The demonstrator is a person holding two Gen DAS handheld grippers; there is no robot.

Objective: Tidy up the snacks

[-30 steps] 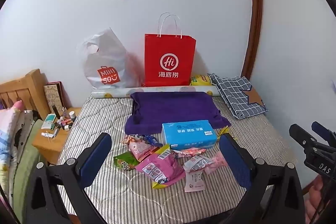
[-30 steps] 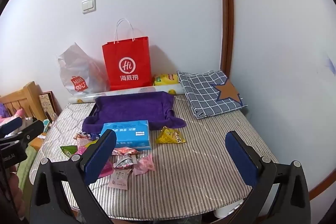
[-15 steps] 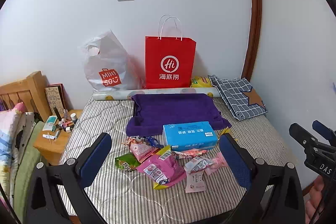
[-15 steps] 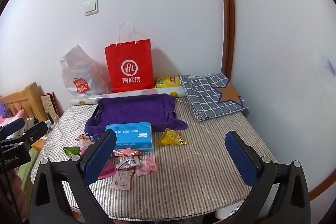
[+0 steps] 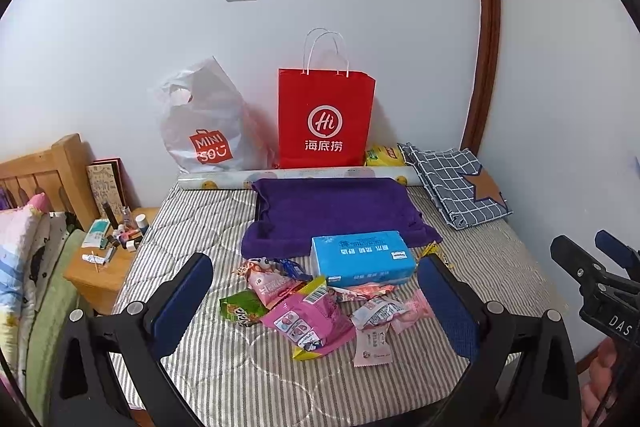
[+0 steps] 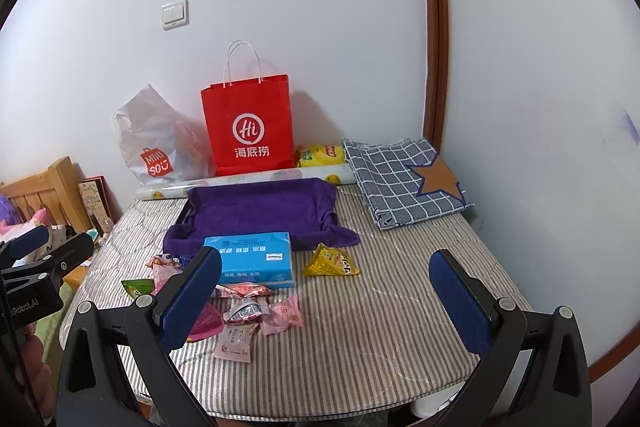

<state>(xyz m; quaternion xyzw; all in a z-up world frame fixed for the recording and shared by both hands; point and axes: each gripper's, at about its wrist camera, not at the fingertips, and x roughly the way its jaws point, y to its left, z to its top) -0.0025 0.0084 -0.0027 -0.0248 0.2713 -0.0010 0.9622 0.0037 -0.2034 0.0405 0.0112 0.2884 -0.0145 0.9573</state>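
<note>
You held your left gripper [image 5: 316, 301] and right gripper [image 6: 326, 289] spread wide, grasping nothing, above the striped mattress [image 6: 380, 319]. The scattered pink and green snack packets [image 5: 308, 315] lay just before the blue tissue box [image 5: 362, 257].

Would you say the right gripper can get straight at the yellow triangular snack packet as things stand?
Probably yes. The right gripper is open and empty, and the yellow triangular snack packet lies alone on bare striped mattress, beside the blue tissue pack, with nothing between it and the fingers.
</note>
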